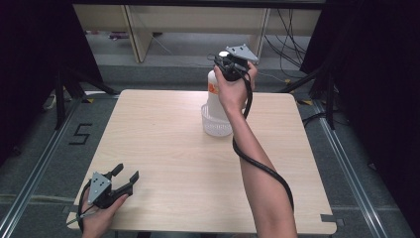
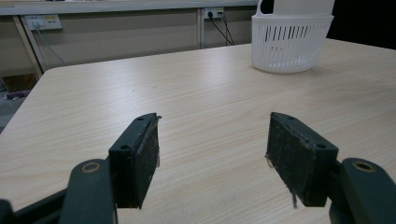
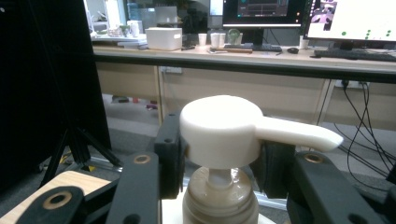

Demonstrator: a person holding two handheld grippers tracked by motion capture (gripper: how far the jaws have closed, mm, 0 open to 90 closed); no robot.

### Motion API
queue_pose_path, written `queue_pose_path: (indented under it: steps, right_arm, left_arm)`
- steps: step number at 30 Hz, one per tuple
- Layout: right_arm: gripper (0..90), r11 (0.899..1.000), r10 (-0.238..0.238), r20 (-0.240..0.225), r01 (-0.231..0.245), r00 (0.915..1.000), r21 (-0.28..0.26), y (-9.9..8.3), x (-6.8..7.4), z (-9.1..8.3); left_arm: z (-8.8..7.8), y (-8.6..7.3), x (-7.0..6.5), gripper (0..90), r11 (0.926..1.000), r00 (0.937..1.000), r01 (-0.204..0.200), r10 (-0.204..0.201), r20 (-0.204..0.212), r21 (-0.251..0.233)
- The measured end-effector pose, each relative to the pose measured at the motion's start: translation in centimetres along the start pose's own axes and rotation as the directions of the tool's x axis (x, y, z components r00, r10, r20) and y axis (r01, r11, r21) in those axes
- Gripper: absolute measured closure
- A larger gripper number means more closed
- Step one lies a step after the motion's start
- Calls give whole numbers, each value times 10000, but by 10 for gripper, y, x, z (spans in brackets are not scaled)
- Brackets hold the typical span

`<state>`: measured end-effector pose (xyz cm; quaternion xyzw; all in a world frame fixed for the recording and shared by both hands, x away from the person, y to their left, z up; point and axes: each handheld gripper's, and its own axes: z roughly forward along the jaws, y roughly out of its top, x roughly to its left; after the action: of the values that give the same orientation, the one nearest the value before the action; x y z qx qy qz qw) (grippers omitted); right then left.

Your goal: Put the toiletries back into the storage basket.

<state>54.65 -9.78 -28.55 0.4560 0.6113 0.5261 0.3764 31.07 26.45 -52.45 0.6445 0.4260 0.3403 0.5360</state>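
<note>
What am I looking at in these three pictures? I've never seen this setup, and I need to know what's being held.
A person stands at a light wooden table with a hand-held black two-jaw gripper in each hand. The high view looks down from above the person. The other two come from cameras riding on the grippers, looking along their jaws.

On the table stands a white slotted plastic basket. A white pump bottle with an orange label stands in it.

The right gripper is shut on the bottle's white pump head, one jaw on each side, spout pointing right in its own view. The left gripper is open with nothing between its jaws, low over the table's near left corner.
</note>
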Motion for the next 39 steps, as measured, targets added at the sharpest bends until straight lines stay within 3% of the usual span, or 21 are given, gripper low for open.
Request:
queue_pose_path:
  steps: [39]
  right_arm:
    - [599,9987,-8,43,5,10000,503,-24,0,10]
  left_arm:
    - [0,0,0,337,10000,10000,-7,7,3,16]
